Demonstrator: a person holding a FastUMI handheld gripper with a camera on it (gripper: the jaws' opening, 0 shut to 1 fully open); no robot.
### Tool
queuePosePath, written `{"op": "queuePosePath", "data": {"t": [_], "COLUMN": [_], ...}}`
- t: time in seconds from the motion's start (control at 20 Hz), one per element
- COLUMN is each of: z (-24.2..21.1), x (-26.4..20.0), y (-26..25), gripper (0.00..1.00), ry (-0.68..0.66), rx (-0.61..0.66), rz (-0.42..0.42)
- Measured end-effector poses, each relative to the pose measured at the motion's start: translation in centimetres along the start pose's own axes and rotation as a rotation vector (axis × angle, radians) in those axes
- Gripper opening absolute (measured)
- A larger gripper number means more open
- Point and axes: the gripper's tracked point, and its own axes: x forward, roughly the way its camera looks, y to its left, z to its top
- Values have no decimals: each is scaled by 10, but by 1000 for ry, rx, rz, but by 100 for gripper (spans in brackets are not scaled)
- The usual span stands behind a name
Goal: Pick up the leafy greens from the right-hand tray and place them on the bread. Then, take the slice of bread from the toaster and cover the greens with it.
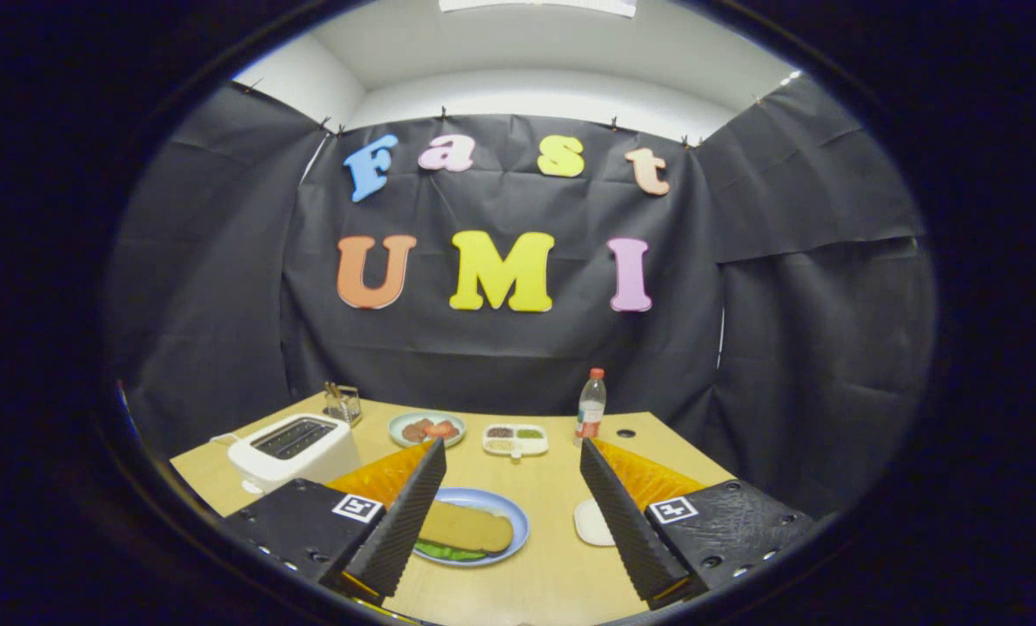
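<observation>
My gripper [511, 449] is open, its two black ribbed fingers spread wide above the wooden table [561, 574]. Between them and slightly left lies a blue plate [519, 515]. On it rests a tan slice of bread [470, 529], with leafy greens [442, 550] peeking out from under its near edge. The left finger [404, 513] overlaps the plate's left side. A white toaster [296, 445] stands beyond the left finger; its slots look dark. A small white tray [591, 524] sits by the right finger [618, 513], partly hidden behind it.
At the back of the table stand a pale plate with red and brown food [426, 429], a white divided dish [515, 439], a plastic bottle with a red cap [591, 405] and a small utensil holder [343, 402]. Black cloth walls the booth.
</observation>
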Motion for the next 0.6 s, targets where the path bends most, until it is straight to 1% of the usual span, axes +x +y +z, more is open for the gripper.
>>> {"op": "queuePosePath", "data": {"t": [0.1, 0.2, 0.35, 0.5, 0.6], "z": [14, 20, 25, 17, 13], "x": [-18, -30, -43, -42, -39], "y": [-11, -30, -40, -44, -44], "gripper": [95, 95, 96, 96, 96], "ry": [-42, -55, -64, -56, -36], "rx": [38, 63, 37, 8, 17], "rz": [6, -14, -15, -11, 5]}}
